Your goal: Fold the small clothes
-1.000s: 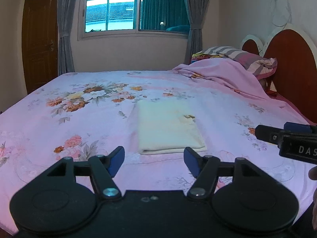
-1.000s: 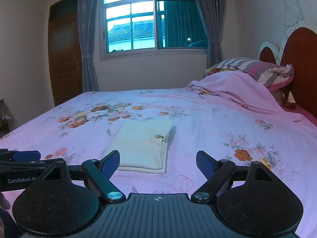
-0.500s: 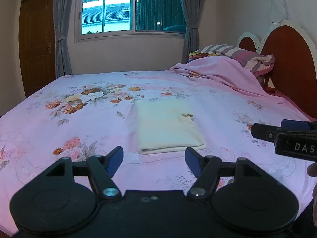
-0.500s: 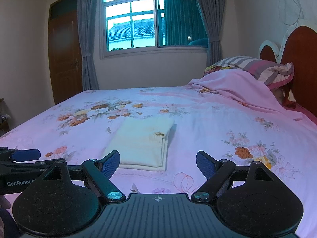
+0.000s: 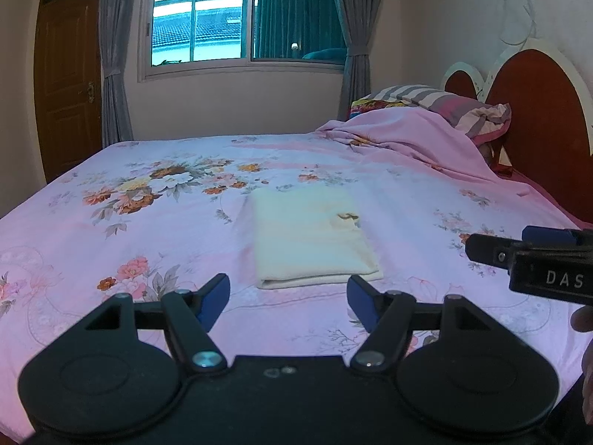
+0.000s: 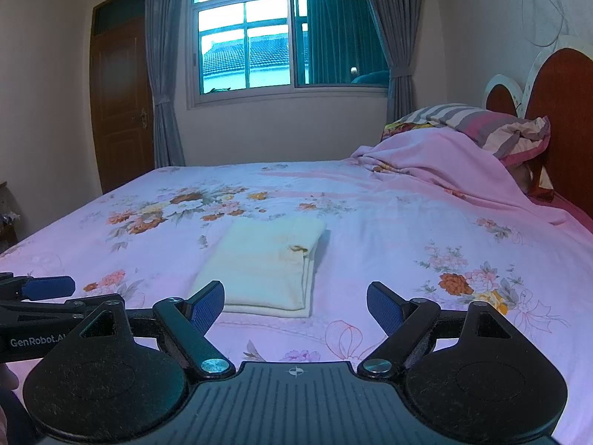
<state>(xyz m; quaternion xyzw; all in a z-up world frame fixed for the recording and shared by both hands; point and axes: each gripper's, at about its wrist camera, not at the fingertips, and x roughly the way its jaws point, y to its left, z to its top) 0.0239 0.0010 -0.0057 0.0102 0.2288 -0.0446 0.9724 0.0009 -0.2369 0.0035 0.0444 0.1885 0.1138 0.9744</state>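
Note:
A pale yellow garment (image 5: 311, 237) lies folded into a neat rectangle on the pink floral bed sheet (image 5: 148, 230); it also shows in the right wrist view (image 6: 267, 263). My left gripper (image 5: 289, 296) is open and empty, held just short of the garment's near edge. My right gripper (image 6: 296, 306) is open and empty, also just short of the garment. The right gripper's body (image 5: 537, 259) shows at the right of the left wrist view, and the left gripper's finger (image 6: 48, 287) at the left of the right wrist view.
A rumpled pink blanket (image 5: 415, 141) and striped pillows (image 5: 444, 104) lie at the bed's head by a red-brown headboard (image 5: 537, 126). A window (image 5: 241, 18) with grey curtains is beyond the bed. A wooden door (image 5: 66, 81) stands at the left.
Both grippers have drawn back slightly from the folded garment and stay open. The garment has not moved.

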